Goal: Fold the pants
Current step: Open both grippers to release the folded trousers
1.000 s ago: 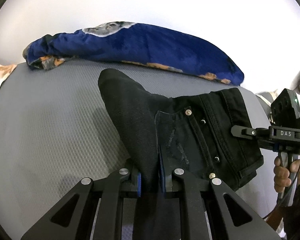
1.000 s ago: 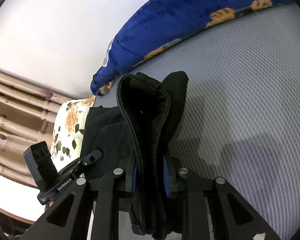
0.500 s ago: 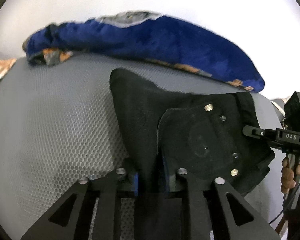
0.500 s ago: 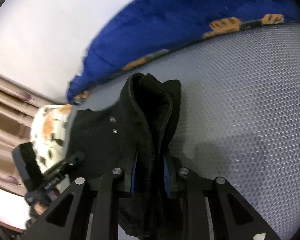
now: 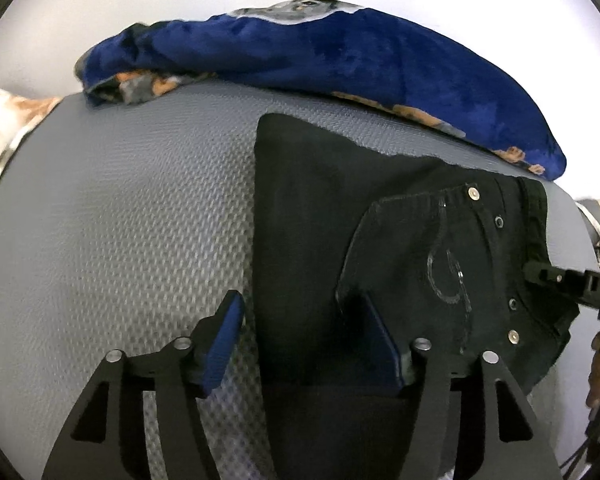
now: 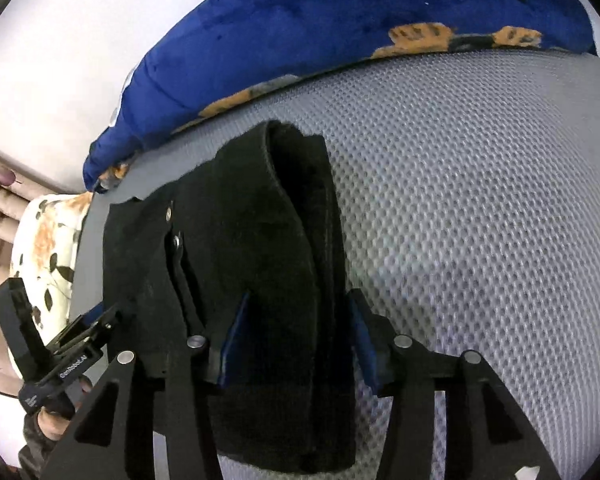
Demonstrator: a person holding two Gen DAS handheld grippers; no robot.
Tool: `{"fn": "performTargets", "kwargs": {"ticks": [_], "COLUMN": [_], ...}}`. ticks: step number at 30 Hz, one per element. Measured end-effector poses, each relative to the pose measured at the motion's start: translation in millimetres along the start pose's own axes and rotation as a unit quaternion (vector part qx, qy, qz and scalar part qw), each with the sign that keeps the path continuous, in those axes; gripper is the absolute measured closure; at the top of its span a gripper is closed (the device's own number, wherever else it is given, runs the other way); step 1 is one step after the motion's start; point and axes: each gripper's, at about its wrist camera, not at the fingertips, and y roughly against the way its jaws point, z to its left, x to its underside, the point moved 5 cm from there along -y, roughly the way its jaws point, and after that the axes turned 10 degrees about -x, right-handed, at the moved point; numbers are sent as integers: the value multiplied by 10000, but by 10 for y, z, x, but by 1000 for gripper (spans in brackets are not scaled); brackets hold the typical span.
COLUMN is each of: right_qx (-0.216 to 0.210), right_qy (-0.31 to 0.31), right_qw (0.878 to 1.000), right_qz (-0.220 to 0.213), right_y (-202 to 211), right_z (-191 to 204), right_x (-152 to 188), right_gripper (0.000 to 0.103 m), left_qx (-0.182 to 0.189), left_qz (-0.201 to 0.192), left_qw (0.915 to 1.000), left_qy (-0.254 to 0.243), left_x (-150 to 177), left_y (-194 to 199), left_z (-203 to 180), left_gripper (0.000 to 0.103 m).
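Note:
Folded black pants (image 5: 340, 216) lie on the grey mesh mattress (image 5: 120, 220), back pocket and rivets facing up. My left gripper (image 5: 300, 336) is open, its blue-padded fingers spread wide on either side of the near fold edge, the cloth lying loose between them. In the right wrist view the pants (image 6: 240, 240) show their waistband end, bunched in a thick fold. My right gripper (image 6: 296, 332) is open, its fingers standing on either side of the waistband. Each gripper shows at the edge of the other's view: right (image 5: 572, 284), left (image 6: 80, 352).
A blue fleece blanket (image 5: 340, 52) with orange paw prints lies along the mattress's far edge by the white wall; it also shows in the right wrist view (image 6: 340, 20). A floral pillow (image 6: 48, 232) sits at one end.
Both grippers were shut on the pants and held them above the mattress. They lowered the pants flat and have opened, letting go of the cloth.

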Motion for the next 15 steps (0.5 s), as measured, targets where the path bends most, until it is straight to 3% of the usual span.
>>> {"fn": "performTargets", "kwargs": {"ticks": [5,11,15], "right_qx": [151,381,640], "right_qy": [-98,113,608], "right_qw": [9998,9981,9936], "right_qz": [-59,-476,-699], "right_y": [95,385,609], "right_z": [9,129,339], "right_x": [180,367,561], "right_gripper": [44,41,36], "left_qx": [-174,-308,-418], "left_qz": [20,-200,-463], "left_qw": [9998,9993,9981], "left_qy": [-16,21,16], "left_x": [183,399,538], "left_y": [169,524,838], "left_z": [28,45,22], "left_gripper": [34,24,21]}}
